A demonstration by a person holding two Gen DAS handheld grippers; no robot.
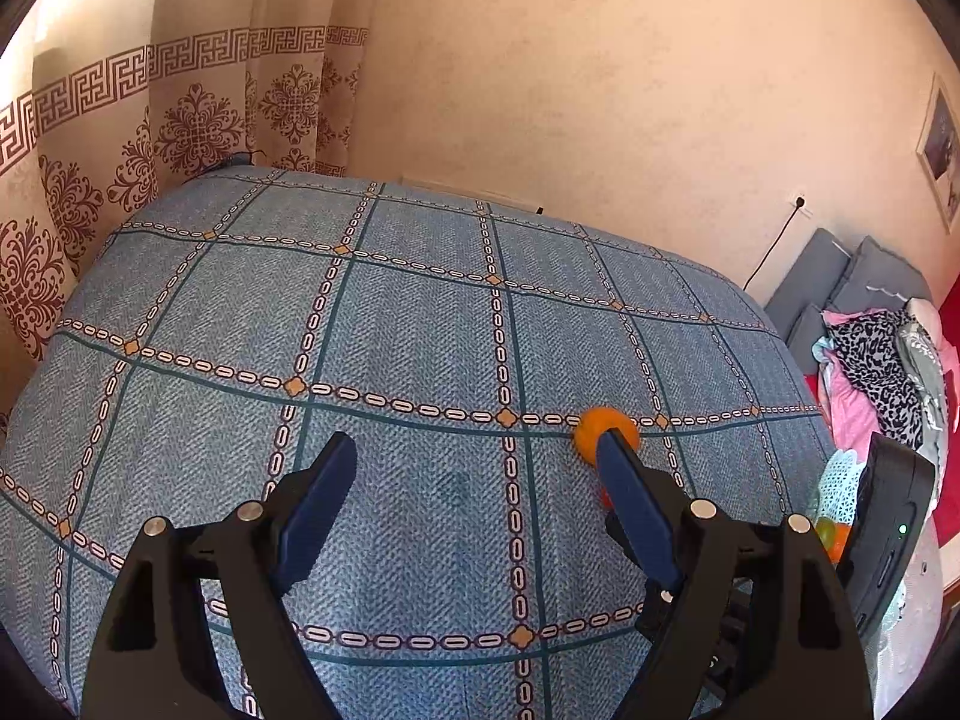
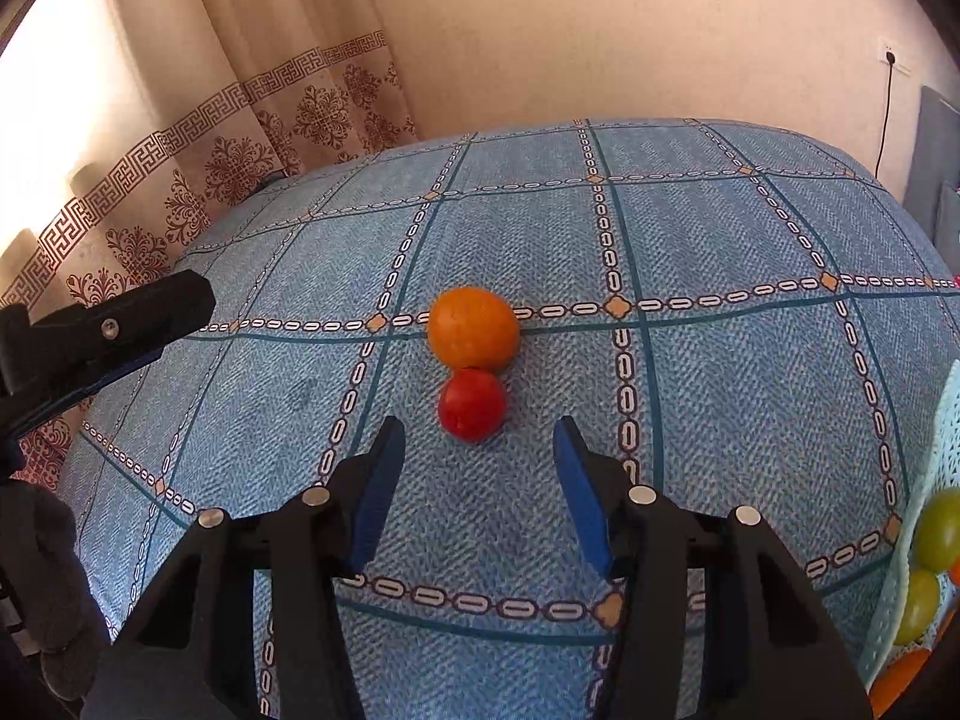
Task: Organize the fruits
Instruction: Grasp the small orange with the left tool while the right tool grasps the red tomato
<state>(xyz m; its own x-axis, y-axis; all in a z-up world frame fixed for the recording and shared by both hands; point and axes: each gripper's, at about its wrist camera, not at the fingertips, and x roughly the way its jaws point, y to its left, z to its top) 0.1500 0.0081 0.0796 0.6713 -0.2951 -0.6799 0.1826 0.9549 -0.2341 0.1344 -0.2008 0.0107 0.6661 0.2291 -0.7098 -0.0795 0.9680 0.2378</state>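
On the blue checked bedspread [image 2: 750, 390] lie two loose fruits: one orange [image 2: 473, 327] and one red tomato [image 2: 472, 403], touching. In the pale mesh basket [image 2: 942, 438] at the right edge sit two green fruits [image 2: 939, 528] and at least one orange-coloured one [image 2: 900, 675], partly cut off.

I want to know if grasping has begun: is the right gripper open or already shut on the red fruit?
Open. The right gripper has both blue pads short of the red fruit, with bedspread visible between them.
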